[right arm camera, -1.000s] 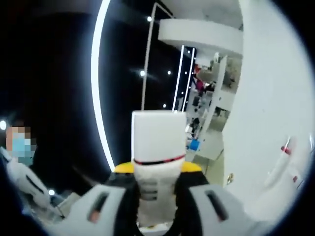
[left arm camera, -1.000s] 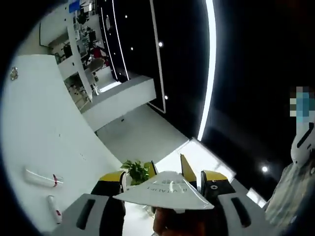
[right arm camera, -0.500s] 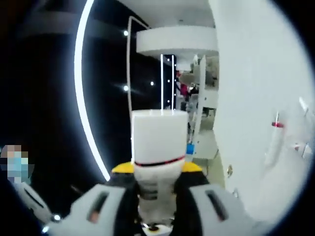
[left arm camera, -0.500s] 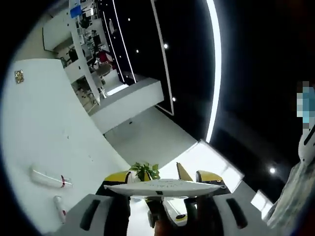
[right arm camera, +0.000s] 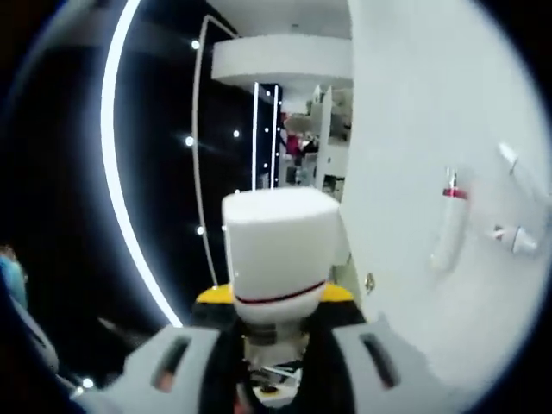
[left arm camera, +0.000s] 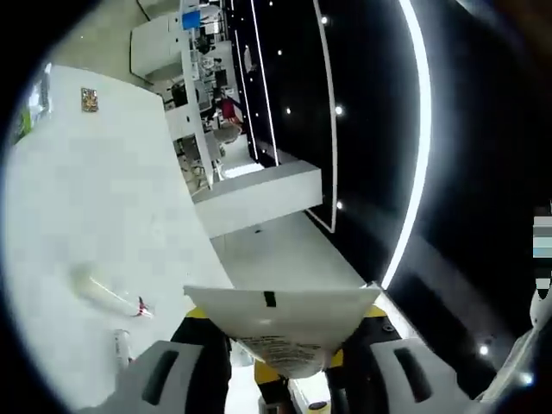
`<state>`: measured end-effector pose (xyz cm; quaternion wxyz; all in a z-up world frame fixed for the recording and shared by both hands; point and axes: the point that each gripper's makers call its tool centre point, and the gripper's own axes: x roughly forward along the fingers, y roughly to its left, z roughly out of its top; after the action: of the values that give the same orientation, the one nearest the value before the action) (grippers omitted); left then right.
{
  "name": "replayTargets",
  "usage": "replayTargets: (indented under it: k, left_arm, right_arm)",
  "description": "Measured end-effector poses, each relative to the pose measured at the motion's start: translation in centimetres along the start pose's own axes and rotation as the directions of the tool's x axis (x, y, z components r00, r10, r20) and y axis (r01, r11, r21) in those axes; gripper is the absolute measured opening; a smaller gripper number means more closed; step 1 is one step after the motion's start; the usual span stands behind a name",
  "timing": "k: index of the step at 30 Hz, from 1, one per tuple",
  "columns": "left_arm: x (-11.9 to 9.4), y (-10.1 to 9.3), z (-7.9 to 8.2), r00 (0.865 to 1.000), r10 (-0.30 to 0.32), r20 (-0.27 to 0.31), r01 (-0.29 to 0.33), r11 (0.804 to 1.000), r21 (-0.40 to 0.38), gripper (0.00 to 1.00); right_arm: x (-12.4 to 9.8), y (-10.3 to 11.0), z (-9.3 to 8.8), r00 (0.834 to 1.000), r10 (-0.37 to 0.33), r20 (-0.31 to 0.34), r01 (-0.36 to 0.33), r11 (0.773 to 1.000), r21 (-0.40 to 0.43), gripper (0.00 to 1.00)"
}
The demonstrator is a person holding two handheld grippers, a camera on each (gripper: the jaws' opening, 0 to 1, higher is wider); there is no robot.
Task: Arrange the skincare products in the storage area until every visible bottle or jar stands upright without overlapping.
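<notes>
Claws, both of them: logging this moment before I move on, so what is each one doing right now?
Left claw: shut on a flat white tube.
Right claw: shut on a white-capped bottle.

White squeeze tube with printed label sits clamped between the left jaws, flat crimped end forward. White square-capped bottle with thin red band stands gripped between the right jaws. Two white tubes with red bands lie on the white surface.

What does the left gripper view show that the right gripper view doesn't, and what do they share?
Left gripper view: the left gripper clamps a flat white tube printed with small text.

Right gripper view: the right gripper clamps a white bottle with a thin red line.

Both: a white table with two small tubes lying flat, and a curved light strip.
</notes>
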<state>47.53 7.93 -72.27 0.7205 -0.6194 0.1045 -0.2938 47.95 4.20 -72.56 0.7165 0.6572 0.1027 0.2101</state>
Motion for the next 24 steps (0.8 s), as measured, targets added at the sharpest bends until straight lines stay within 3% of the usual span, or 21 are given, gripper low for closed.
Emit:
replayTargets:
  k: [3, 6, 11, 14, 20, 22, 24]
  left_arm:
    - [-0.2, 0.7, 0.8, 0.999, 0.042, 0.035, -0.041, 0.999, -0.034, 0.56]
    - [-0.2, 1.0, 0.5, 0.998, 0.049, 0.029, -0.048, 0.998, -0.036, 0.55]
    - [0.6, 2.3, -0.2, 0.991, 0.128, 0.039, -0.125, 0.99, -0.063, 0.54]
    - [1.2, 2.4, -0.5, 0.991, 0.132, 0.037, -0.129, 0.989, -0.066, 0.53]
    - [2.5, 2.3, 0.7, 0.985, 0.16, 0.072, -0.152, 0.983, -0.103, 0.5]
    - [2.8, 2.0, 1.1, 0.988, 0.137, 0.073, -0.129, 0.986, -0.11, 0.51]
    - [3.2, 1.4, 1.0, 0.996, 0.078, 0.048, -0.069, 0.983, -0.168, 0.51]
  right_arm:
    - [-0.3, -0.5, -1.3, 0.999, -0.021, -0.036, 0.021, 1.0, 0.019, 0.26]
    - [-0.5, -1.0, -0.9, 0.999, -0.036, -0.028, 0.036, 0.999, 0.026, 0.26]
    - [-0.7, -2.5, 0.0, 0.997, -0.076, -0.026, 0.078, 0.994, 0.072, 0.26]
    - [-0.4, -2.3, 0.6, 0.997, -0.077, -0.032, 0.079, 0.994, 0.078, 0.27]
    - [1.4, -2.1, 1.1, 0.996, -0.046, -0.073, 0.054, 0.994, 0.099, 0.27]
    - [2.0, -1.4, 1.1, 0.997, -0.008, -0.083, 0.016, 0.995, 0.095, 0.27]
    - [2.3, -0.9, 1.1, 0.995, 0.015, -0.101, -0.01, 0.999, 0.053, 0.27]
